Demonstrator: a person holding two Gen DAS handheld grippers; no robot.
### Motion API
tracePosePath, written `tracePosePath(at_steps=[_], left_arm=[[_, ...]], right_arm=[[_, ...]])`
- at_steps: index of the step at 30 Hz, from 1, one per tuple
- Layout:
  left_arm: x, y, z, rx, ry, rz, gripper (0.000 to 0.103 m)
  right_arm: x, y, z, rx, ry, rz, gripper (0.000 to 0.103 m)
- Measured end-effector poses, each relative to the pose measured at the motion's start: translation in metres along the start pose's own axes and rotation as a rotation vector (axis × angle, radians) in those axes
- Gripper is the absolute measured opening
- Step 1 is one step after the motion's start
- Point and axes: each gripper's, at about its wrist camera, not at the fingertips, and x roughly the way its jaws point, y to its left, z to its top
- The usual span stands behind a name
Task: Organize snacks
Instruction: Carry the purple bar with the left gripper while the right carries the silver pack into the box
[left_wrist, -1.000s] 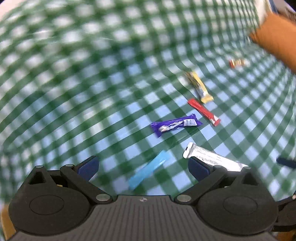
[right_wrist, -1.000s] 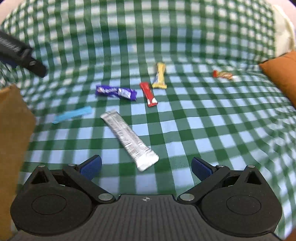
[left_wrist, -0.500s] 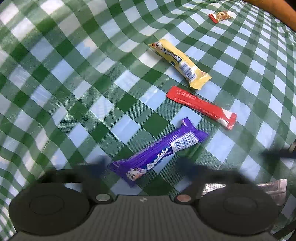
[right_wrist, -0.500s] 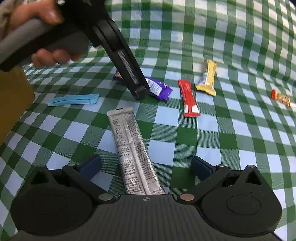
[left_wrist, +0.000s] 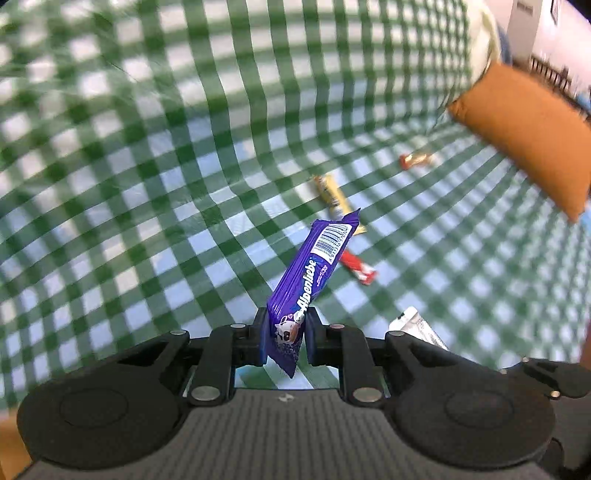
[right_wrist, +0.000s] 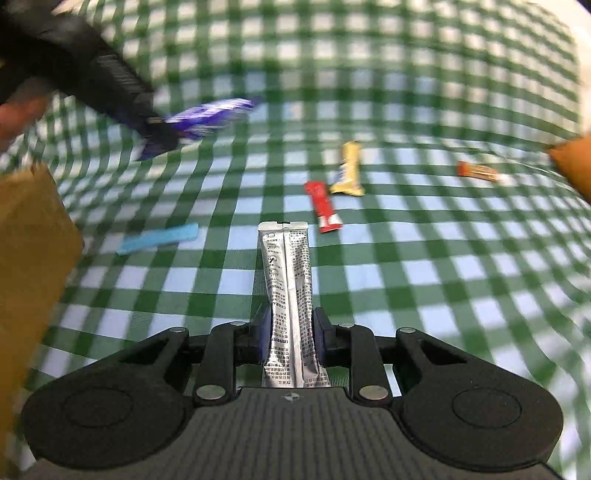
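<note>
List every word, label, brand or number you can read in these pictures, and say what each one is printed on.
"Alpenliebe": on the purple candy bar held in the left tongs.
Barcode and digits on the same bar: too small to read.
Dense black print on the silver sachet held in the right tongs: too small to read.
Yellow bar, red stick, small orange candy: print blurred, unreadable.
Blue stick: no text visible.

You have a green-and-white checked tablecloth (left_wrist: 155, 206) spread under everything. At its far right edge sits an orange cushion (left_wrist: 532, 147); at its near left edge, a brown cardboard-coloured surface (right_wrist: 29, 258), too blurred to identify.
</note>
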Motion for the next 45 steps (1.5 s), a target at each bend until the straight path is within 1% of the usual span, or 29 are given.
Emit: tracePosePath(at_steps=[1, 4, 5, 6, 9, 12, 14, 17, 21, 24, 26, 30, 35, 45], left_arm=[[-0.022, -0.002, -0.010, -0.017, -0.010, -0.018, 0.021], [-0.080, -0.011, -0.040, -0.055, -0.042, -0.029, 0.021], [-0.101, -0.012, -0.051, -0.073, -0.054, -0.029, 0.021], [-0.119, -0.014, -0.062, -0.087, -0.049, -0.032, 0.021], [-0.175, -0.016, -0.103, -0.130, -0.045, -0.010, 0.021], [-0.220, -0.012, -0.145, -0.157, -0.045, 0.045, 0.021], [-0.248, -0.002, -0.172, -0.193, -0.044, 0.086, 0.021], [-0.284, 0.009, -0.209, -0.239, -0.057, 0.133, 0.021], [-0.324, 0.019, -0.253, -0.295, -0.080, 0.194, 0.021], [-0.343, 0.024, -0.281, -0.323, -0.089, 0.222, 0.021], [-0.353, 0.028, -0.296, -0.342, -0.091, 0.227, 0.021], [-0.363, 0.036, -0.315, -0.379, -0.092, 0.228, 0.021], [-0.373, 0.040, -0.324, -0.398, -0.122, 0.219, 0.021], [-0.376, 0.043, -0.329, -0.424, -0.149, 0.206, 0.021]], right_arm=[[-0.015, 0.001, -0.002, 0.036, -0.007, -0.008, 0.026], [-0.068, 0.006, -0.009, 0.143, -0.037, 0.005, 0.026], [-0.083, 0.010, -0.011, 0.158, -0.048, 0.013, 0.026], [-0.101, 0.017, -0.013, 0.169, -0.058, 0.025, 0.026], [-0.144, 0.045, -0.016, 0.154, -0.070, 0.066, 0.026], [-0.183, 0.069, -0.020, 0.123, -0.077, 0.120, 0.026], [-0.204, 0.089, -0.025, 0.111, -0.074, 0.167, 0.026], [-0.223, 0.123, -0.032, 0.097, -0.048, 0.240, 0.026], [-0.242, 0.164, -0.047, 0.058, 0.000, 0.296, 0.026], [-0.251, 0.193, -0.058, 0.018, 0.037, 0.306, 0.026], [-0.257, 0.207, -0.063, -0.002, 0.049, 0.296, 0.026], [-0.269, 0.225, -0.067, -0.032, 0.039, 0.274, 0.026], [-0.279, 0.237, -0.070, -0.065, 0.037, 0.256, 0.026], [-0.287, 0.245, -0.069, -0.113, 0.031, 0.232, 0.026]])
